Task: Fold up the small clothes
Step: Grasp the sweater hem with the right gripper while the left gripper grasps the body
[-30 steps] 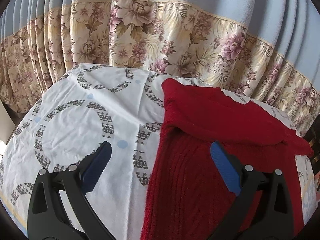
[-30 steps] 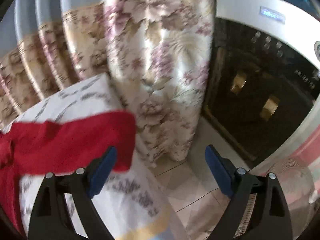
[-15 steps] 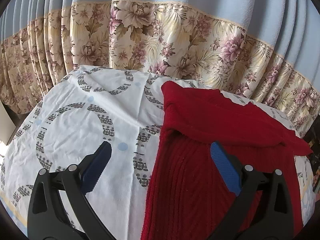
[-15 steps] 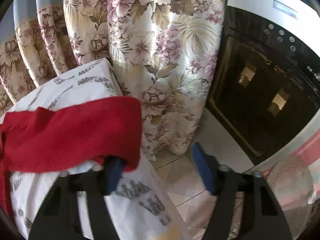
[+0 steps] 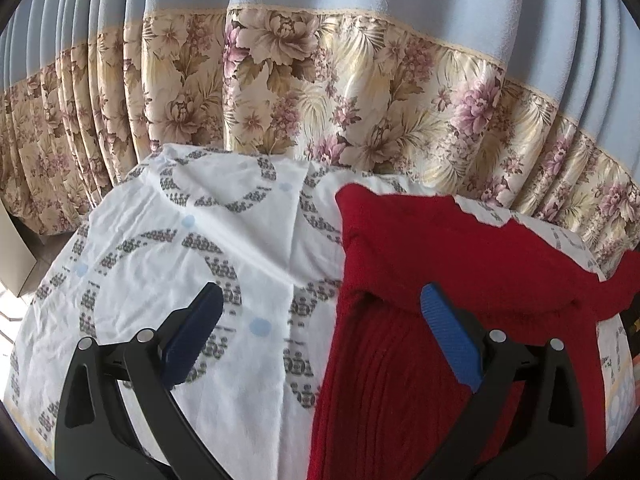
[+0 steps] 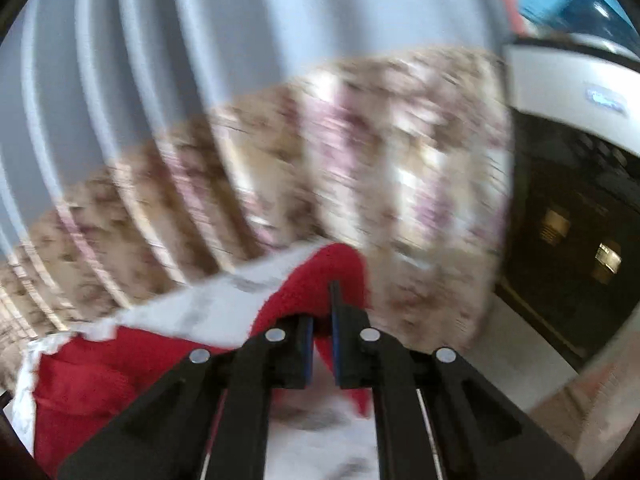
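A red knit garment (image 5: 452,320) lies on a table under a white cloth with grey rings (image 5: 192,248); its sleeve runs off to the right. My left gripper (image 5: 320,312) is open above the garment's left edge, one finger over the white cloth, one over the red knit. In the blurred right wrist view my right gripper (image 6: 322,320) is shut on the end of the red sleeve (image 6: 320,280) and holds it raised off the cloth (image 6: 212,304).
A blue curtain with a floral band (image 5: 320,92) hangs close behind the table. A white and black appliance (image 6: 576,184) stands to the right, on a tiled floor (image 6: 520,352). The table's edges drop off at left and right.
My right gripper closed on the sleeve end and lifted it, moving fast. My left gripper stayed open and held nearly still.
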Demonstrator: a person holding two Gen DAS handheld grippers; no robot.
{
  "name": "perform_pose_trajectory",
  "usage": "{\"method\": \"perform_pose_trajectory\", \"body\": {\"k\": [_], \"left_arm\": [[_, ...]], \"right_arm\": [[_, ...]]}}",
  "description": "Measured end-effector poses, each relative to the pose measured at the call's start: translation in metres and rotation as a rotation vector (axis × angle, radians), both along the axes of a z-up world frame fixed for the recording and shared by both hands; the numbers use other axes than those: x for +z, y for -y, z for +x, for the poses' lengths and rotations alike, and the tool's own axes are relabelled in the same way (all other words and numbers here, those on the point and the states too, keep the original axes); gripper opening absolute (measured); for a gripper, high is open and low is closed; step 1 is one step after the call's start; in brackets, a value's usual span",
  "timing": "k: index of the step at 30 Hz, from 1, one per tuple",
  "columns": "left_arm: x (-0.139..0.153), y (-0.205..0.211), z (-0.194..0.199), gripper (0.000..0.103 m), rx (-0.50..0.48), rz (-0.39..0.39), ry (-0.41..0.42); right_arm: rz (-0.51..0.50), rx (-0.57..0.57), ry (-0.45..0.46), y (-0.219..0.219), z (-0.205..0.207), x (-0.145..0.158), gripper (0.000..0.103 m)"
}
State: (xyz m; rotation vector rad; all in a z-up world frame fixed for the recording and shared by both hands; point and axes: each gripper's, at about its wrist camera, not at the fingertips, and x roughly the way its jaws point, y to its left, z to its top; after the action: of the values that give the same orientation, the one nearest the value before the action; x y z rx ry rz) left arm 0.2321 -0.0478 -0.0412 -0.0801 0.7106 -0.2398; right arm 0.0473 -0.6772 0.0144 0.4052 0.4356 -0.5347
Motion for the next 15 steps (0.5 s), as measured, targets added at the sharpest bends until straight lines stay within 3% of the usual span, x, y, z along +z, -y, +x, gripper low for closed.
{"method": "perform_pose_trajectory", "body": {"k": [5,10,14,15], "left_arm": [[0.006,0.000,0.010,0.098,0.011,-0.021,-0.004],[0.006,-0.001,0.015,0.098,0.022,-0.021,-0.008],[0.003,-0.001,0.019,0.098,0.057,0.020,-0.006],[0.002,0.000,0.020,0.098,0.061,0.029,-0.005]], "right_arm": [[-0.010,0.182,0.062,-0.075,0.051,0.022,0.007],[-0.025,0.380,0.040,-0.176,0.108,0.007,0.007],[-0.055,0.499,-0.054,-0.252,0.151,-0.028,0.010],[-0.071,0.526,-0.134,-0.274,0.167,-0.045,0.017]]}}
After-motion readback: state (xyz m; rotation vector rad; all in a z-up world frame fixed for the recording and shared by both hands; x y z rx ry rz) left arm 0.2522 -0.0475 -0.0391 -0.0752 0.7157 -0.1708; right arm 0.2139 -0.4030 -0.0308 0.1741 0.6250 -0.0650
